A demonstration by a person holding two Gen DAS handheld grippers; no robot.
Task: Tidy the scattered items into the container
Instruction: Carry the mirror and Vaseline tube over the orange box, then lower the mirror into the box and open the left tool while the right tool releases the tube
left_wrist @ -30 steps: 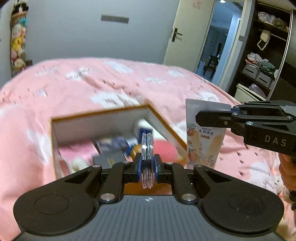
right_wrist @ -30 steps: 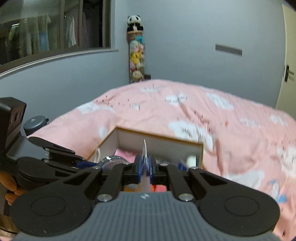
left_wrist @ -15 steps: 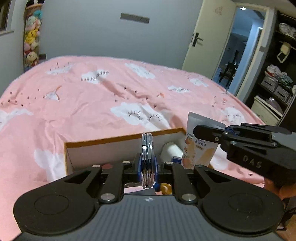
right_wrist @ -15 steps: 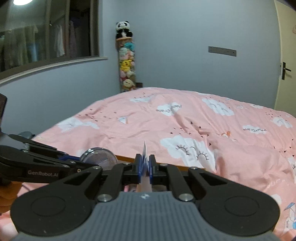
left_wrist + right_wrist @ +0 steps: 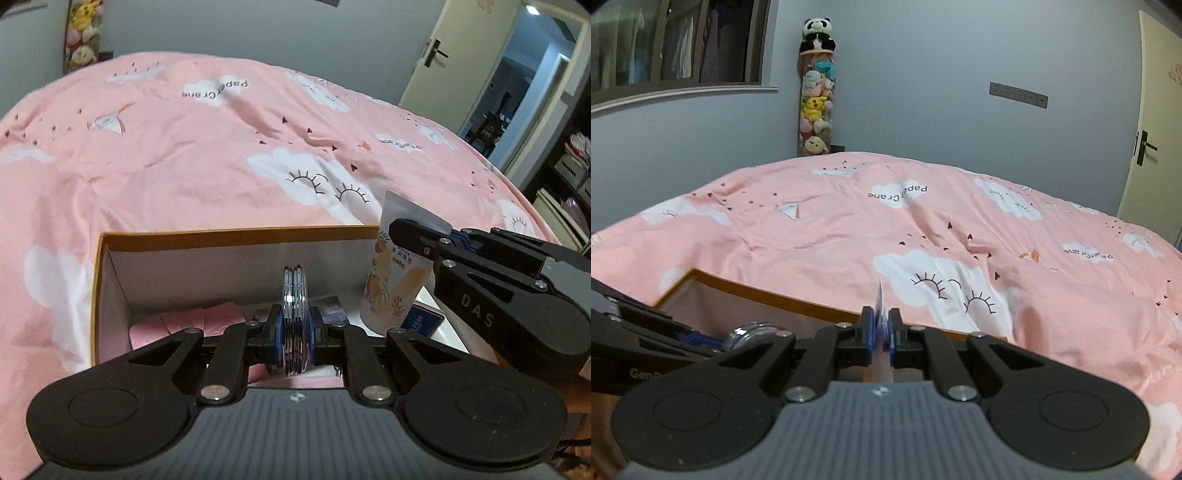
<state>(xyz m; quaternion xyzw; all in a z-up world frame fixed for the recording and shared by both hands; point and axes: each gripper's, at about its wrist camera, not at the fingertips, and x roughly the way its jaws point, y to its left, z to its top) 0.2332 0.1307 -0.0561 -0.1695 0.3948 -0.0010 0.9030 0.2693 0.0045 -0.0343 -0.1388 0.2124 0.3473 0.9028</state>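
An open cardboard box (image 5: pixel 229 233) with an orange rim sits on the pink bed; its far rim also shows in the right wrist view (image 5: pixel 775 297). My left gripper (image 5: pixel 294 332) is shut on a round clear compact (image 5: pixel 294 291), held edge-on over the box. The compact also shows in the right wrist view (image 5: pixel 753 329). My right gripper (image 5: pixel 881 334) is shut on a white sachet with orange fruit print (image 5: pixel 397 284), held upright over the box's right end. Pink packets (image 5: pixel 207 319) and a blue packet (image 5: pixel 421 322) lie inside the box.
The pink cloud-print duvet (image 5: pixel 923 229) spreads beyond the box. A tall tube of plush toys (image 5: pixel 815 92) stands in the far corner. A door (image 5: pixel 454 55) and dark shelving (image 5: pixel 565 177) are at the right.
Both grippers have swung so the box is now seen square-on and closer. The sachet has come over the box's right end. Both keep their hold.
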